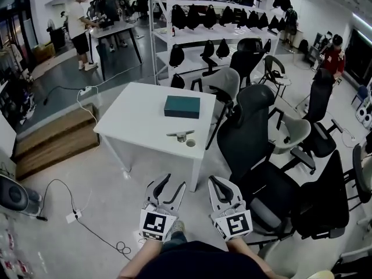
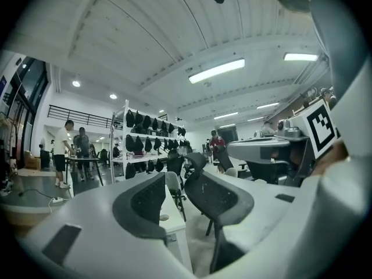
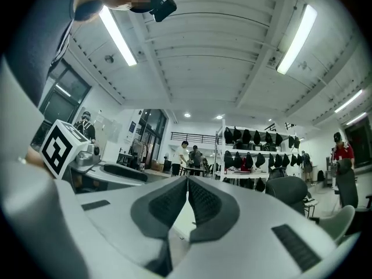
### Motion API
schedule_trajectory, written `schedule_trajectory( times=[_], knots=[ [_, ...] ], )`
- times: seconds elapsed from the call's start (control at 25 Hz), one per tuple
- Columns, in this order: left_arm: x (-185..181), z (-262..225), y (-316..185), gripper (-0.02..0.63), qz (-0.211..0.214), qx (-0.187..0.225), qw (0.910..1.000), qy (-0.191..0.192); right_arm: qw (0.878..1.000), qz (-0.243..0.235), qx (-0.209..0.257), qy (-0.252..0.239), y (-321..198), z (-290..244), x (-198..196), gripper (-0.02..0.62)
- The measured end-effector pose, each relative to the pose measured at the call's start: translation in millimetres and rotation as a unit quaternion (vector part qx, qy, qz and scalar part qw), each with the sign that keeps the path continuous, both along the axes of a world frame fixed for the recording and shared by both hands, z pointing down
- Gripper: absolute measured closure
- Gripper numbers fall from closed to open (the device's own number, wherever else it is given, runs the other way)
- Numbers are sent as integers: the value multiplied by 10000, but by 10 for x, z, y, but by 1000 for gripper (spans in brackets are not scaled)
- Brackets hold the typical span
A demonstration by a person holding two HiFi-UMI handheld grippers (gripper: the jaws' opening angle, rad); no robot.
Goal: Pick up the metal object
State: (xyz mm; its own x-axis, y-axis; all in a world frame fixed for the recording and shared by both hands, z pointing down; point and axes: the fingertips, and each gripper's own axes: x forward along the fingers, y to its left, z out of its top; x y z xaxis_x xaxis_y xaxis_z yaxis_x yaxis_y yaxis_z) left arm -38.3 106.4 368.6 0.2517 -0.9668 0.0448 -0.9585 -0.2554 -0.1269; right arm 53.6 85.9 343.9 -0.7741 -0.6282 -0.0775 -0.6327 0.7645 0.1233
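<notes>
The metal object [image 1: 180,135], a flat silver piece on a short stem, lies near the front edge of the white table [image 1: 133,121], with a small round disc [image 1: 190,143] just to its right. Both grippers hang low in front of me, well short of the table and above the floor. My left gripper [image 1: 173,181] [image 2: 177,182] is open and nothing sits between its dark pads [image 2: 145,199]. My right gripper [image 1: 220,180] [image 3: 187,180] is shut, its pads [image 3: 168,205] meeting tip to tip and holding nothing.
A teal box [image 1: 182,106] lies mid-table. Several black and grey office chairs [image 1: 250,132] crowd the table's right side. Wooden steps [image 1: 55,138] and floor cables [image 1: 87,228] are at the left. Shelves with black bags [image 1: 197,36] and standing people [image 1: 78,28] are behind.
</notes>
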Motion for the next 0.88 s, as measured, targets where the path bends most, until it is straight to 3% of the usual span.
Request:
schedule_trajectory(
  times=[0.32,0.64,0.88],
  knots=[
    [-586,132,-747,425,209,-108,9997,-60,9997,214,-131,10,-688,148,-549,568],
    [-749,265,-1075,425,504,-197,9985,98,9978,473,-448,139,-929,416,-722,568],
    [-891,395,-1342,425,500,-372,9980,128,9980,488,-375,150,-1353,371,-861,566]
  ],
)
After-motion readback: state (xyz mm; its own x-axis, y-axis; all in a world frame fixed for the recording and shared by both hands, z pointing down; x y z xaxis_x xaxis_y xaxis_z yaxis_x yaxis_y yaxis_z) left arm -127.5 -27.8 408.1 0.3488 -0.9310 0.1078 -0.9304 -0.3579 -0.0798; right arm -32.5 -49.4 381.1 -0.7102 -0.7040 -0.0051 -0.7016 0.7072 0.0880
